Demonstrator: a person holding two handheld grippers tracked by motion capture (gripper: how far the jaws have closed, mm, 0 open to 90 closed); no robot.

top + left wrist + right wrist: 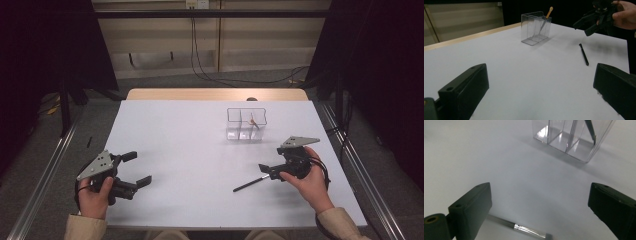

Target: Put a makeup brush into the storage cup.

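Observation:
A clear three-compartment organizer (pixel 245 125) stands right of the table's centre, and a thin tool with a tan end (pixel 253 121) leans in its right compartment. A slim black brush (pixel 250 184) lies flat on the white table, its silver ferrule (pixel 521 228) low in the right gripper view. My right gripper (pixel 265 171) hovers open just over the brush's near end, and its jaws (pixel 539 212) hold nothing. At the front left my left gripper (pixel 137 169) is wide open and empty. From there I see the organizer (pixel 536 28), the brush (pixel 584 54) and the right gripper (pixel 596 18).
The white table (pixel 190 150) has a wooden strip (pixel 215 94) along its far edge. Metal rails (pixel 45 175) run along both sides, and cables (pixel 235 77) lie on the floor behind.

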